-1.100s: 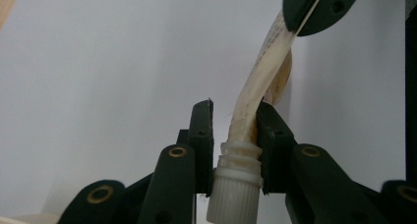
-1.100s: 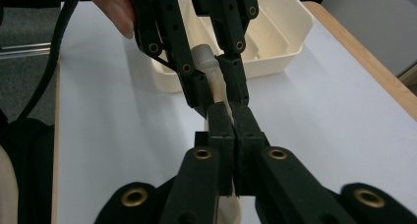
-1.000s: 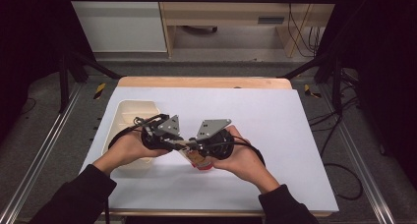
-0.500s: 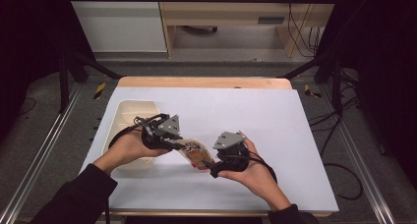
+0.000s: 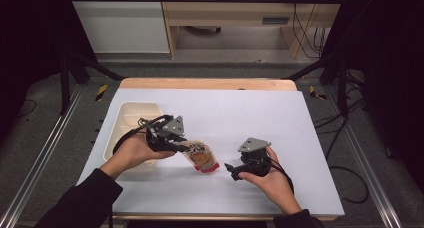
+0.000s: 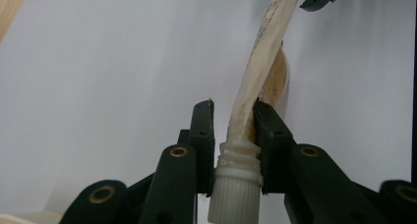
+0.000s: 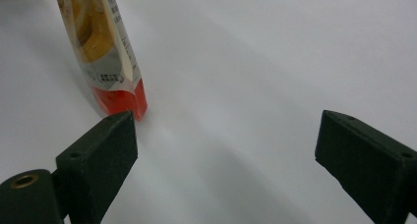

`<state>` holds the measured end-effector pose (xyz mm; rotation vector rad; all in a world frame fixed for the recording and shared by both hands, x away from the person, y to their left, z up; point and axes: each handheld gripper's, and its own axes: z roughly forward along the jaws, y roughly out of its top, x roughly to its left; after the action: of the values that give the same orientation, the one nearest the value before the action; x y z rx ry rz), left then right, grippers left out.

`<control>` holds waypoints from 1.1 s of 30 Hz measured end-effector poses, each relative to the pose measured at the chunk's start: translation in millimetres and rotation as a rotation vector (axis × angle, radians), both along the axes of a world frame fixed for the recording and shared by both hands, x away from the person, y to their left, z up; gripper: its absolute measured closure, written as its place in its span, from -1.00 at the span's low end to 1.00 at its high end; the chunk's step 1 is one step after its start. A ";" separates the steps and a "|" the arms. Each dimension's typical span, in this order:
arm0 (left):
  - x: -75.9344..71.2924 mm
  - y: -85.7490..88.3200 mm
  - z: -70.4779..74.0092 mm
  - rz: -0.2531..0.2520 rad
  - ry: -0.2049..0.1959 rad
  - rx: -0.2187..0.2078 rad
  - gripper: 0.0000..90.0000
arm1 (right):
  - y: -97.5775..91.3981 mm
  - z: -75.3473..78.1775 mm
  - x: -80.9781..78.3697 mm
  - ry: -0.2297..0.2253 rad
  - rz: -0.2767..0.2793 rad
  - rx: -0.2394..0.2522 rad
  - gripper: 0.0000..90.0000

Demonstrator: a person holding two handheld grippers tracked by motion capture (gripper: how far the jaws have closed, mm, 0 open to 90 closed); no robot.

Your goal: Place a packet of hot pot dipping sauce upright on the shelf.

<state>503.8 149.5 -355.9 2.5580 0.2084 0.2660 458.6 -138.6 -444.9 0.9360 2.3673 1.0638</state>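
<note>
Holding the spouted pouch [image 5: 199, 157] by its neck at centre-left of the high view, the left gripper [image 5: 172, 140] keeps it angled onto the white table [image 5: 280, 118]; right gripper [image 5: 231, 169] lower centre, empty. The beige tray [image 5: 131, 115] at left: contents unclear. Left gripper view: jaws clamped at the white cap [image 6: 234, 189], likely steadying it. Right gripper view: jaws just opened wide, nothing between, pouch upper left.

White-covered table [image 5: 260, 113] carries a cream tray [image 5: 131, 113] at its left; the pouch's [image 5: 201, 158] red end touches it
</note>
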 end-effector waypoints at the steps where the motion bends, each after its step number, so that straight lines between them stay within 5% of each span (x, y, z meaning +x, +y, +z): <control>1: 0.1 -0.4 0.4 0.002 0.006 -0.002 0.62 | -0.5 -0.1 0.3 -0.004 -0.002 0.002 -0.79; 11: 1.4 -14.4 8.6 -0.002 0.021 -0.002 0.63 | 1.2 -6.4 1.9 0.027 0.009 -0.010 -0.79; 20: -1.0 -34.6 34.2 -0.047 -0.015 0.082 0.63 | -0.5 -4.9 1.2 0.018 0.014 0.012 -0.79; 33: -6.3 -18.8 66.8 -0.093 -0.042 0.186 0.63 | -0.2 -2.8 -0.1 0.013 0.013 0.013 -0.79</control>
<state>497.5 130.7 -289.0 2.7344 0.0505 0.3161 458.5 -138.8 -447.7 0.9359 2.3824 1.0826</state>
